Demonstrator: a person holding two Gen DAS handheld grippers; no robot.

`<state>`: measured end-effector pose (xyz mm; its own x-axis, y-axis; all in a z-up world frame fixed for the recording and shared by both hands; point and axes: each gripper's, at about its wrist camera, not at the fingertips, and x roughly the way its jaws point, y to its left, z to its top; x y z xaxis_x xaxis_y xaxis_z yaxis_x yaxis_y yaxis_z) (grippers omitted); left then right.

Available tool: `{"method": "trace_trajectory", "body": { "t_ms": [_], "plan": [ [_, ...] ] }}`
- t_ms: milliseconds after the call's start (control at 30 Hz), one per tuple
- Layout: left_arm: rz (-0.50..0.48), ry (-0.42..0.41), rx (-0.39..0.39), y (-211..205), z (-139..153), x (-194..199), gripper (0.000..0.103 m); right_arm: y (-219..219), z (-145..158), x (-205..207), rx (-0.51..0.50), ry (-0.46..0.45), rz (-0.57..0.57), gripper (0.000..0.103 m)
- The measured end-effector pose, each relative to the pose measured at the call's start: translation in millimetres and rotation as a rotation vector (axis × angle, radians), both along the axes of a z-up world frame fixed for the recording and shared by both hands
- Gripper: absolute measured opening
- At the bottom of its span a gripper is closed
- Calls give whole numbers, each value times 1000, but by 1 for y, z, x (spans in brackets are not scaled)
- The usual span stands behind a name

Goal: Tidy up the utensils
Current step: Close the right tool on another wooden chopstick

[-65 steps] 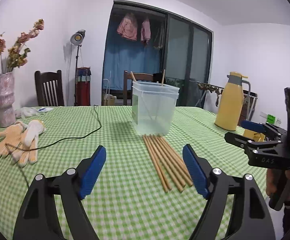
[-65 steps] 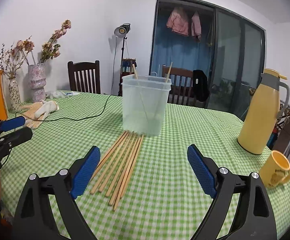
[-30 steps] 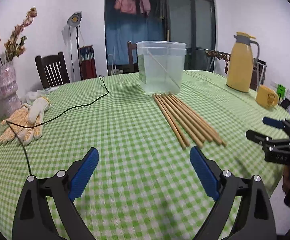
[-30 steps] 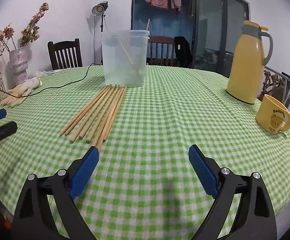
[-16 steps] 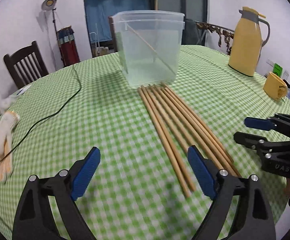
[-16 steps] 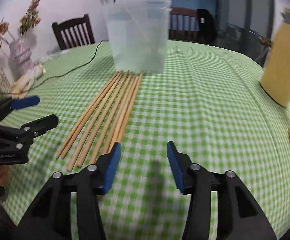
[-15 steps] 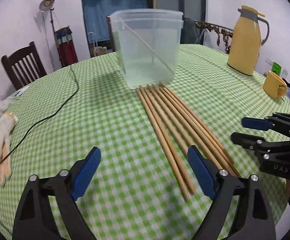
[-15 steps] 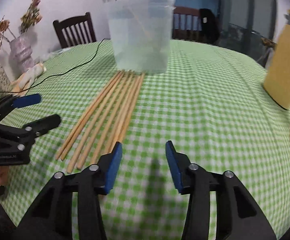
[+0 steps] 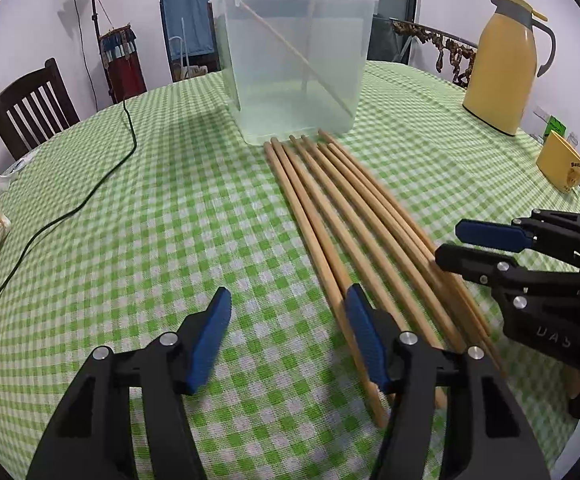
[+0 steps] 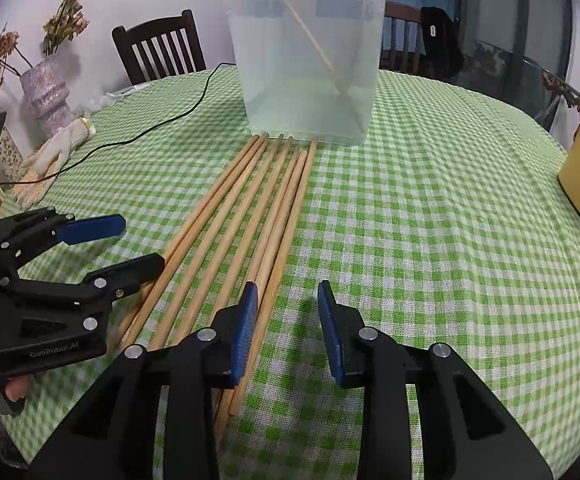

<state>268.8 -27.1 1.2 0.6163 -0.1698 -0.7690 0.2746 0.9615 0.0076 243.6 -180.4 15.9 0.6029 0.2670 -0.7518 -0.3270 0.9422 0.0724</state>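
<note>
Judging by the layout, barely begun: two chopsticks (image 9: pixel 298 54) leaning inside the clear plastic tub (image 9: pixel 296 50), crossing near its base, and a row of loose chopsticks (image 9: pixel 350 224) lying flat on the green checked tablecloth (image 9: pixel 149 208), far tips just short of the tub's front wall, near ends fanned out toward the cameras. Seven or so counted in the row, though overlap at the near ends leaves the number uncertain. Left to do, presumably: lifting each stick and dropping it into the tub. Left gripper (image 9: pixel 285 340) pitched steeply down over the left edge of the row, jaws half-spread and just lately narrowing, nothing between them but cloth, right pad sitting over the outermost stick without pinching it. Right gripper (image 10: pixel 287 324) tilted down likewise at the opposite edge, jaws narrower and also just lately closing, left pad above the rightmost sticks, gap between the pads showing only cloth, no grip. Seen from each other's cameras, both tools low and close to the near ends of the sticks, one on each flank. Off to the side and uninvolved: yellow thermos (image 9: pixel 506 64), yellow mug (image 9: pixel 560 164), work gloves (image 10: pixel 49 164), black cable (image 9: pixel 89 196).
</note>
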Motion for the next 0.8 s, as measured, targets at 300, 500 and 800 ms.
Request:
{"method": "trace_trajectory", "body": {
  "t_ms": [300,500,800],
  "plan": [
    [-29,4,16,-2,3,-6,42,5,-5,-10,-50,3,32,24],
    [-71,24,37,-2,2,-26,5,-7,-6,-18,-9,10,18,8],
    [-29,62,-35,18,3,-54,6,-19,-5,-36,28,18,-2,8]
  ]
}}
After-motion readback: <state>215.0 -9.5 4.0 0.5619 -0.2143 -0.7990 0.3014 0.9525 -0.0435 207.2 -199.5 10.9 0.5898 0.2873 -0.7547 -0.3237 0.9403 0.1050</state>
